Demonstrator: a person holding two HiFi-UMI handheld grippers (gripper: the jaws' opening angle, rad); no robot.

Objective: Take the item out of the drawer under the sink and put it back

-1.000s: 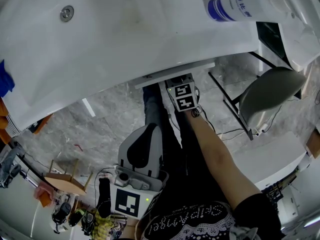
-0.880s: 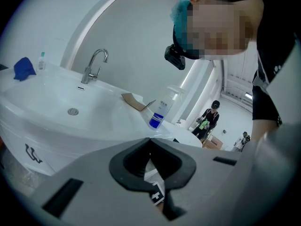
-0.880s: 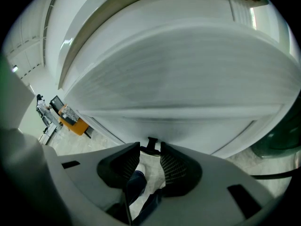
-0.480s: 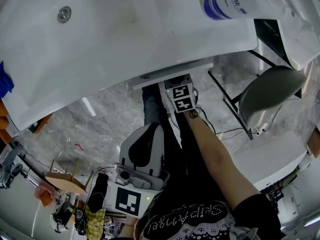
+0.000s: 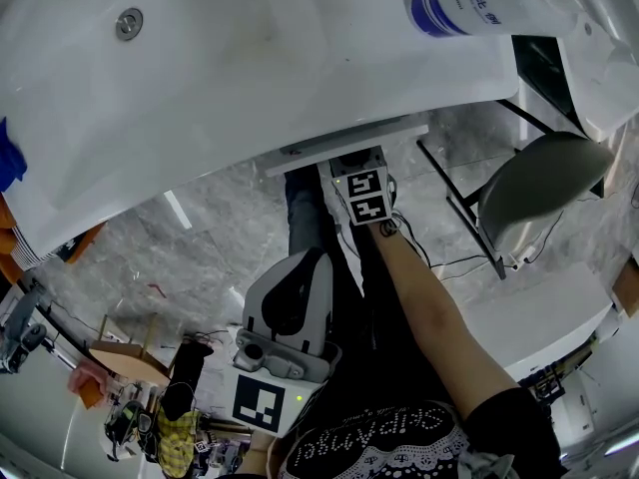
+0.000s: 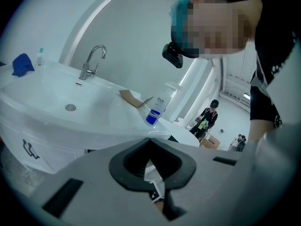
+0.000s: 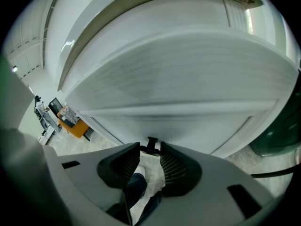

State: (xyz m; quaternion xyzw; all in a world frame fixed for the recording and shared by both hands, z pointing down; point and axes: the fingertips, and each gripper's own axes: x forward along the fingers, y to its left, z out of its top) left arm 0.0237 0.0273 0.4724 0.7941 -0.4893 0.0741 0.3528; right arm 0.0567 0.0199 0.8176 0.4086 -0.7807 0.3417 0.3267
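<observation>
Your right gripper [image 7: 151,149] had its two ribbed black pads [image 7: 175,167] closed on the small dark handle [image 7: 152,144] of the drawer [image 7: 178,74], one pad on each side of it. Your left gripper [image 6: 149,142] hung low beside your leg, with jaws together and nothing between them.

I judged the task to be at its very start. The drawer edge [image 5: 349,140] showed only just past the rim of the sink [image 5: 250,58], so the pull was hardly begun. The item was not visible in any view and was probably still inside. Taking it out and putting it back both remained.

The drawer front was white, smooth and bowed outward. The sink above was glossy white, and a bottle [image 5: 469,3] with a blue band stood on it. The floor [image 5: 200,228] was grey and veined like marble.
</observation>
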